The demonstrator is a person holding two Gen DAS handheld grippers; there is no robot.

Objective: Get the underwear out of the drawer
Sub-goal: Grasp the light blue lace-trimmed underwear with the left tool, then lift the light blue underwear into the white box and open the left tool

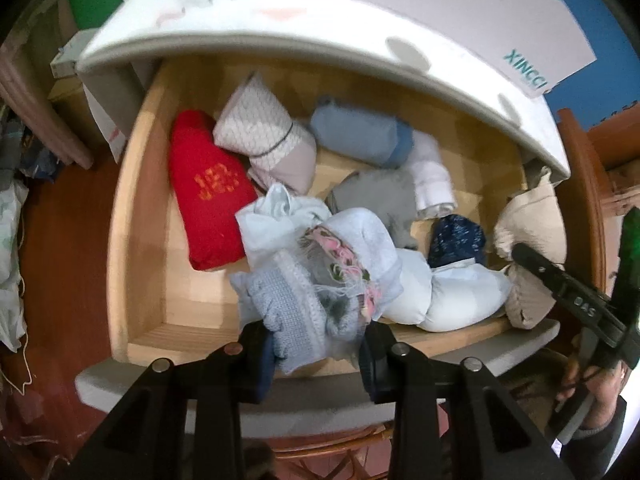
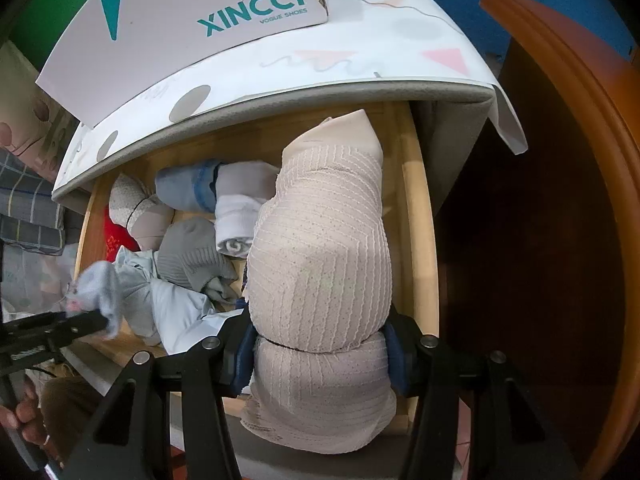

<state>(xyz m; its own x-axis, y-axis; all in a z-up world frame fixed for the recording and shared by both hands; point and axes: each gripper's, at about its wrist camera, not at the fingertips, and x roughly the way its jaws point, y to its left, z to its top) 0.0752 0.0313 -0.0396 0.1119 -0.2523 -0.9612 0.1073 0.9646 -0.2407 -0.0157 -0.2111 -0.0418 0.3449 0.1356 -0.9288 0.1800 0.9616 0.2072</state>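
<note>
Over drawer (image 1: 136, 216): left gripper (image 1: 316, 344) jaws pinching blue bundle (image 1: 296, 308); right gripper (image 2: 320, 356) pinching beige roll (image 2: 320, 264).

Right gripper (image 2: 320, 354) clamps beige underwear roll (image 2: 320, 264)

- My left gripper (image 1: 316, 344) points down over the drawer front, its two black fingers pinched on a pale blue lacy bundle (image 1: 296, 312).
- My right gripper (image 2: 320, 354) is clamped around a rolled beige garment (image 2: 320, 264), the padded fingertips (image 2: 242, 354) pressing its sides.
- From the left wrist view, my right hand (image 1: 592, 392) shows at the lower right, gripping its handle.
</note>
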